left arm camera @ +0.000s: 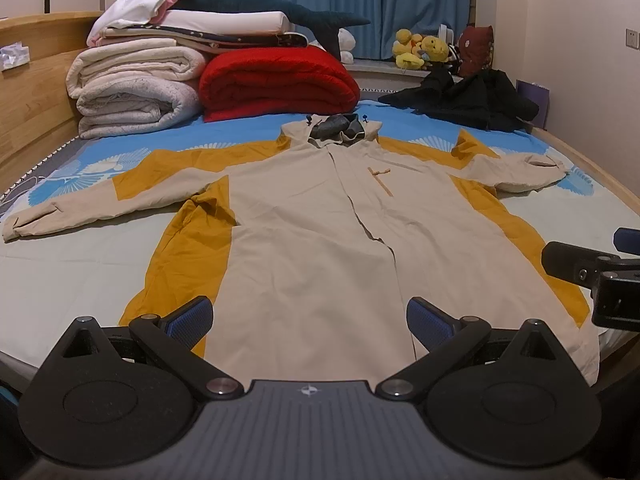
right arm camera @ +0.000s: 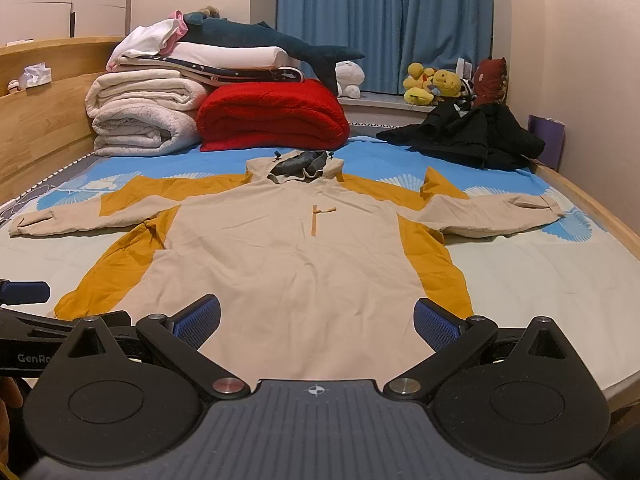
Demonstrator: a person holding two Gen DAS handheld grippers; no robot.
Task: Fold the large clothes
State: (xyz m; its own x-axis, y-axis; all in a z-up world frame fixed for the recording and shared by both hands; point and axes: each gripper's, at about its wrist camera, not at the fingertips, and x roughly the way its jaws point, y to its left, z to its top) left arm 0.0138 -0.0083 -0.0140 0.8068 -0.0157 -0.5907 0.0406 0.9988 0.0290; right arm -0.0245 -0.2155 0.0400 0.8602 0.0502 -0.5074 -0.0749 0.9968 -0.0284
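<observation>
A large beige hooded jacket w/ mustard-yellow side panels (left arm camera: 304, 216) (right arm camera: 288, 248) lies flat, front up, spread across the bed's blue-and-pale patterned sheet (left arm camera: 72, 256) (right arm camera: 540, 280). Both sleeves stretch out to the sides, grey-lined hood (left arm camera: 340, 126) (right arm camera: 300, 164) at the far end, hem nearest the cameras. Front opening runs down the middle; a small tan tab sits on the chest.

Left gripper (left arm camera: 310, 320): 2 blue-padded fingers (left arm camera: 192, 316) spread wide apart, nothing between them, hovering over the hem near the jacket's yellow panel. Contact w/ fabric can't be told.

Right gripper (right arm camera: 316, 320): blue-padded fingers (right arm camera: 436, 324) likewise wide apart & empty, over the hem. In the left view it shows at the right edge (left arm camera: 592, 276), just beside the left one.

Far end of bed: folded red quilt (left arm camera: 276, 84) (right arm camera: 272, 116), touching a stack of rolled white blankets (left arm camera: 132, 88) (right arm camera: 140, 116) w/ a dark blue plush shark (left arm camera: 280, 8) (right arm camera: 272, 40) on top. A heap of black clothing (left arm camera: 472, 100) (right arm camera: 472, 132) lies at the far right, well apart from the jacket. Yellow plush toys (left arm camera: 420, 48) (right arm camera: 432, 82) sit on the sill before blue curtains (left arm camera: 360, 0) (right arm camera: 380, 20). Wooden headboard (left arm camera: 32, 92) (right arm camera: 40, 120) runs along the left.
</observation>
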